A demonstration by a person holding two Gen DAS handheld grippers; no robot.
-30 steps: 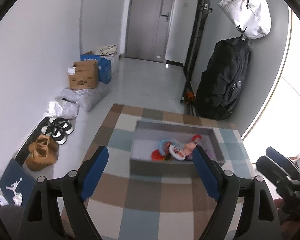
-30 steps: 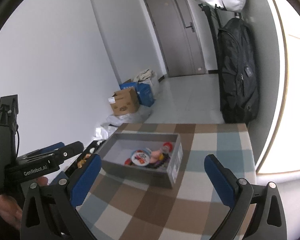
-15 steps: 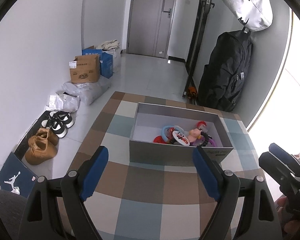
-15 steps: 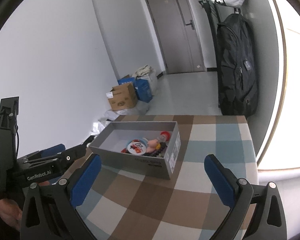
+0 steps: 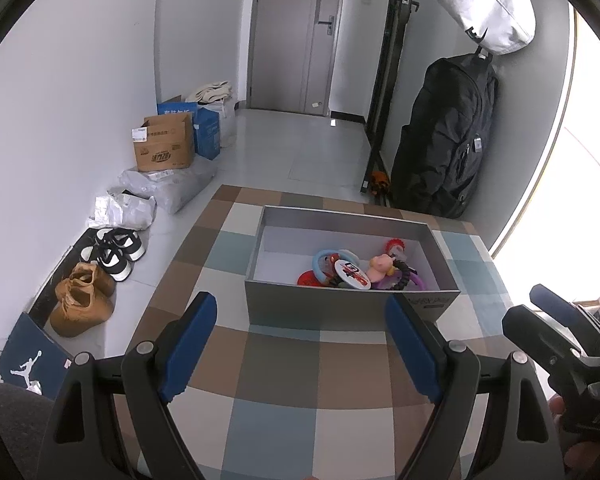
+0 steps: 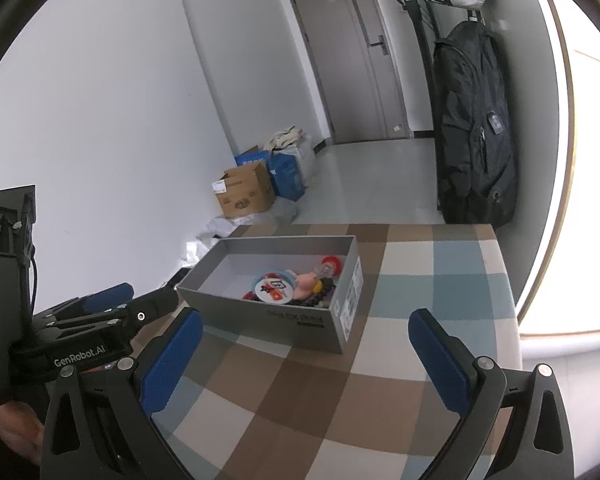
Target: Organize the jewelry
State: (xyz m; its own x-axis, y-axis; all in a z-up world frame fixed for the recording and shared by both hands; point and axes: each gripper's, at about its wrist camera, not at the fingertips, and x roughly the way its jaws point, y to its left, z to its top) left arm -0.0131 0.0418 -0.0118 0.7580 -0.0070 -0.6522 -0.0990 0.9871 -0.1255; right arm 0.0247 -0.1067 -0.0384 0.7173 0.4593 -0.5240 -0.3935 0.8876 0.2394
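Left wrist view: we've got both grippers, left and right, wide and empty. The jewelry sits tangled in the box's right end on the checkered surface; looks light and snaggy, so we'd pinch one ring's rim.

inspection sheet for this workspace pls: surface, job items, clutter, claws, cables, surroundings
Surface: checked cloth over the table, bare in front of the box.
Job's things: open grey box on the cloth; a heap of trinkets at its right end: blue ring, round badge, pink figure, dark beads. Left end bare.
Clutter: nothing seen on the cloth besides the box.
Claws: left claw open, nothing between its fingers, short of the box. Right claw open, nothing held, also short of the box.
Cables: thin black wire on the left claw's mast.
Surroundings: shoes, cardboard box, plastic bags along the left wall; backpack and white bag hanging on the right; closed door.
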